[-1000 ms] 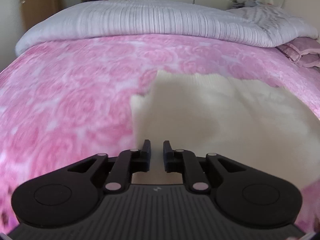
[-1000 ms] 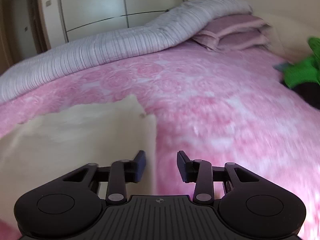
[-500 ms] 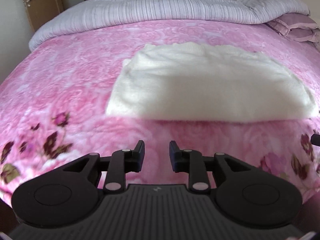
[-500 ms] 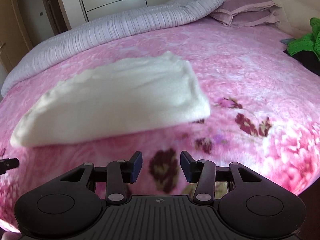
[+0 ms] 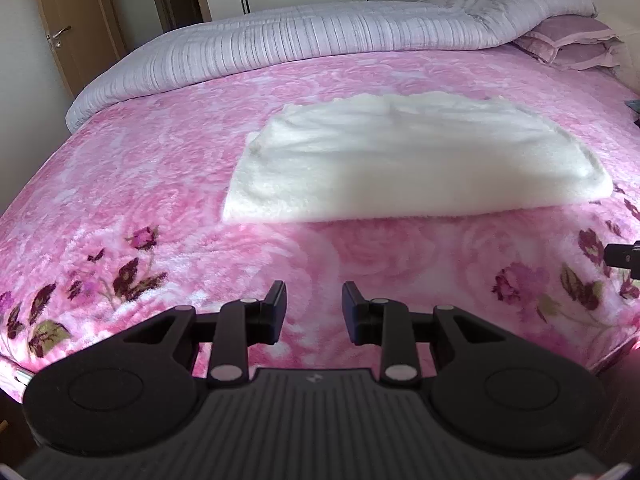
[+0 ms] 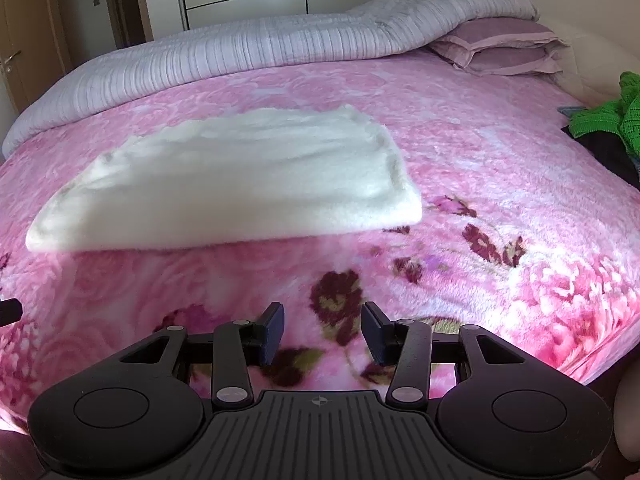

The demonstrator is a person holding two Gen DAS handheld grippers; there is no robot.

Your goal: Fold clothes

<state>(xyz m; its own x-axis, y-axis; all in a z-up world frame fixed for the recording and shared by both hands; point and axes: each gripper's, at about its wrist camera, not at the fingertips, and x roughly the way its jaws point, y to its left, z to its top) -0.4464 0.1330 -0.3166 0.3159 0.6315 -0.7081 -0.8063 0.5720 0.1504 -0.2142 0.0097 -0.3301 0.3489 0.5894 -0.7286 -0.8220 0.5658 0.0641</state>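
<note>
A cream fuzzy garment (image 5: 412, 160) lies folded into a flat rectangle in the middle of the pink floral bedspread (image 5: 140, 184); it also shows in the right wrist view (image 6: 240, 180). My left gripper (image 5: 314, 308) is open and empty, held above the bed's near edge, short of the garment. My right gripper (image 6: 322, 332) is open and empty, also near the bed's front edge and clear of the garment. The right gripper's tip shows at the right edge of the left wrist view (image 5: 624, 258).
A striped lilac duvet (image 5: 320, 44) is rolled along the far side of the bed, with mauve pillows (image 6: 500, 46) at the far right. A green knit garment (image 6: 604, 114) and dark clothes (image 6: 612, 152) lie at the right edge. Wardrobe and door stand behind.
Both grippers have pulled back from the cream garment toward the bed's near edge and opened wider. The garment now lies folded and untouched.
</note>
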